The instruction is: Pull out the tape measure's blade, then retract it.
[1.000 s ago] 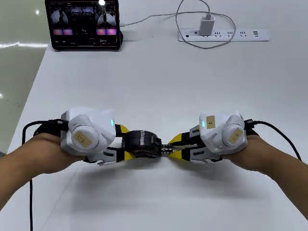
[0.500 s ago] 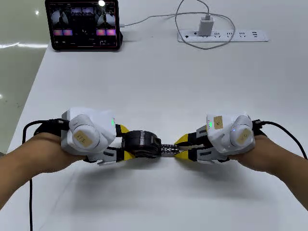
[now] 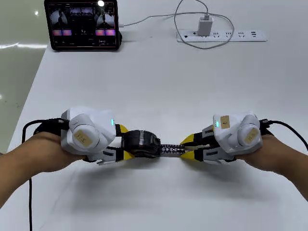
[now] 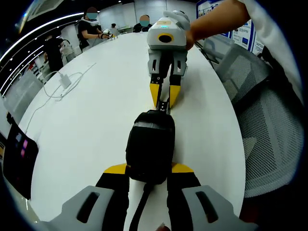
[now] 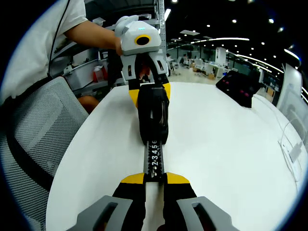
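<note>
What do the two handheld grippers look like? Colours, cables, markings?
They are a matched pair. The left gripper and right gripper each have a rounded white housing, black jaws with yellow tips, a tan sticker, a small teal light and a black cable at the rear. The person wears a white short sleeve.

The right gripper (image 5: 155, 179) rises from 6 o'clock, its yellow-tipped jaws closed on the end of the blade (image 5: 154, 161). The blade runs straight toward 12 o'clock, the digits 2, 3, 4 and 5 readable on it, into the black tape measure (image 5: 153, 115) over the white table (image 5: 221, 159). Past the tape measure, at 12 o'clock, the left gripper (image 5: 150, 92) clamps it from both sides, with a bare forearm (image 5: 91, 32) reaching in from 11 o'clock. A dark tablet (image 5: 238, 86) stands at 2 o'clock, and a mesh chair (image 5: 33, 139) sits at 9 o'clock.
</note>
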